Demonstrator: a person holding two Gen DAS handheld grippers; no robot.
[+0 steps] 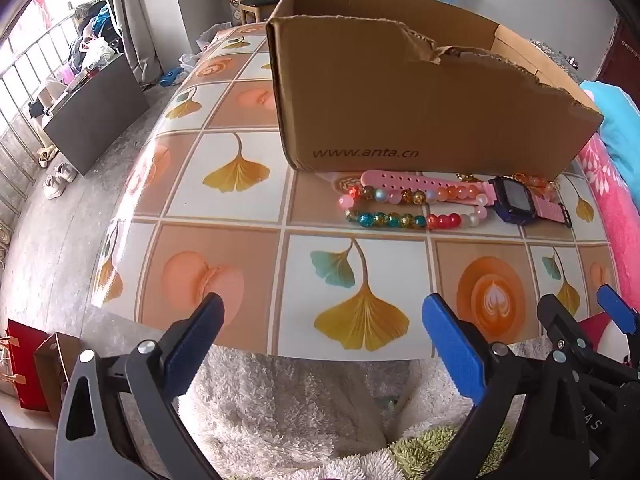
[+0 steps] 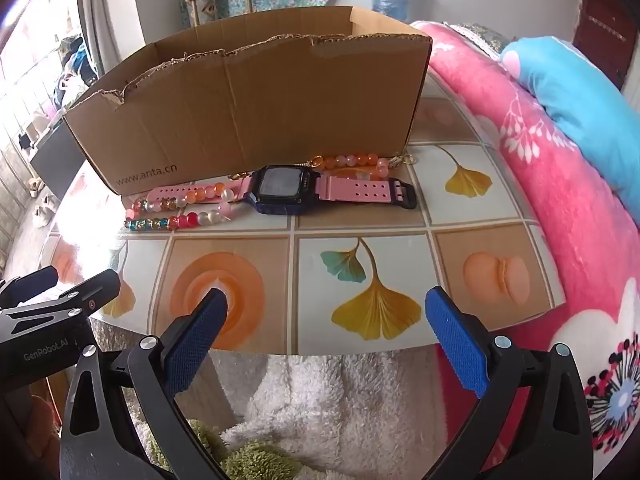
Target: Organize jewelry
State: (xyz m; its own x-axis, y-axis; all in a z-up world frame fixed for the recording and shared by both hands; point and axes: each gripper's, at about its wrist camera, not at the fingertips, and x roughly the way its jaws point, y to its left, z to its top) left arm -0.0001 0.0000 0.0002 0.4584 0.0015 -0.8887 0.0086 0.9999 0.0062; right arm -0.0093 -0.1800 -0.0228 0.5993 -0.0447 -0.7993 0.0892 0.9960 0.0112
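A pink-strapped watch (image 1: 516, 199) (image 2: 280, 189) with a dark blue case lies on the table just in front of an open cardboard box (image 1: 400, 112) (image 2: 248, 112). A multicoloured bead bracelet (image 1: 404, 208) (image 2: 180, 210) lies left of the watch, overlapping its strap. An orange bead chain with gold clasps (image 2: 356, 161) (image 1: 536, 182) lies behind the watch against the box. My left gripper (image 1: 322, 312) is open and empty at the table's near edge. My right gripper (image 2: 324, 306) is open and empty beside it, to its right.
The tiled-pattern table (image 1: 240, 220) (image 2: 360, 208) ends just ahead of both grippers. A pink and blue blanket (image 2: 560, 152) (image 1: 616, 200) borders its right side. White fluffy fabric (image 2: 344, 400) lies below the grippers. Paper bags (image 1: 36, 364) stand on the floor at left.
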